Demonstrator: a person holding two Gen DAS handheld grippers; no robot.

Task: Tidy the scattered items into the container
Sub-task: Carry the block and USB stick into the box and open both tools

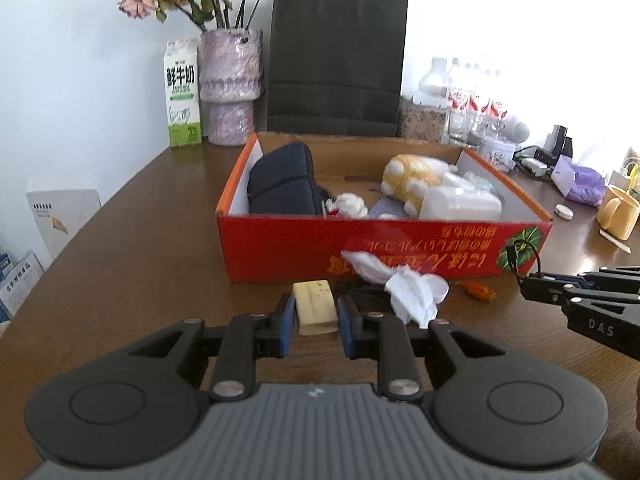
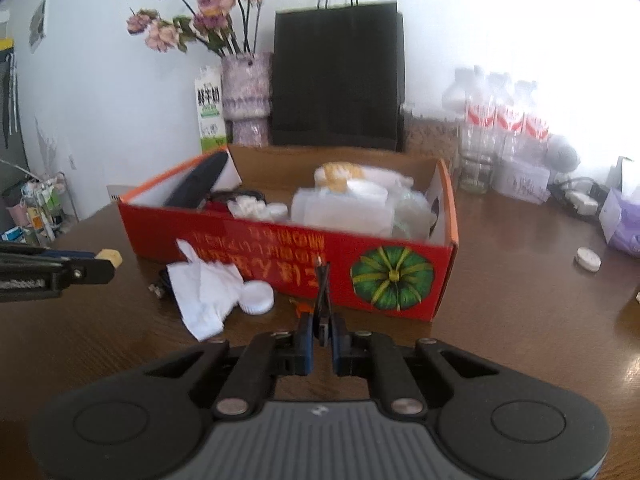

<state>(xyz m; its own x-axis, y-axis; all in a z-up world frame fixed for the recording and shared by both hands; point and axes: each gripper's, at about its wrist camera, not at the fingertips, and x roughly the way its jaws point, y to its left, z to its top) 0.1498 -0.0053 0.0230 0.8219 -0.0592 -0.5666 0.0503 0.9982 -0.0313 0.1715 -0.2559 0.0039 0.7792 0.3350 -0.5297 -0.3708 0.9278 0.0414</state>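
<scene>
**Both grippers loaded in front of the red box**

Dark brown wood grain is seen across the table (image 1: 132, 248), which is backed by a white wall. At the far edge a milk carton (image 1: 183, 94), a mottled purple vase (image 1: 231, 88) of faded pink flowers and a black paper bag (image 1: 337, 64) are lined up, with clear water bottles (image 1: 474, 96) grouped to the right of them.

A red cardboard box (image 1: 280, 248) with an orange rim and a printed green pumpkin (image 2: 392, 278) is set in the middle of the table. Inside it, a dark pouch (image 1: 282, 184) is leaned against the left wall, a yellow and white plush toy (image 1: 410, 176) is lain towards the far right, and a translucent white plastic container (image 1: 460, 202) is placed just in front of the toy.

On the near side of the box, a crumpled white tissue (image 2: 204, 292) and a white round lid (image 2: 257, 298) are left on the table, touching each other; a small orange scrap (image 1: 478, 290) lies to their right.

The left gripper (image 1: 314, 320) is clenched on a pale yellow block (image 1: 314, 306), which is held between the blue pads. The right gripper (image 2: 322, 332) is clamped on a thin black cable end (image 2: 322, 292), which is stuck up between the jaws in front of the box wall.
</scene>
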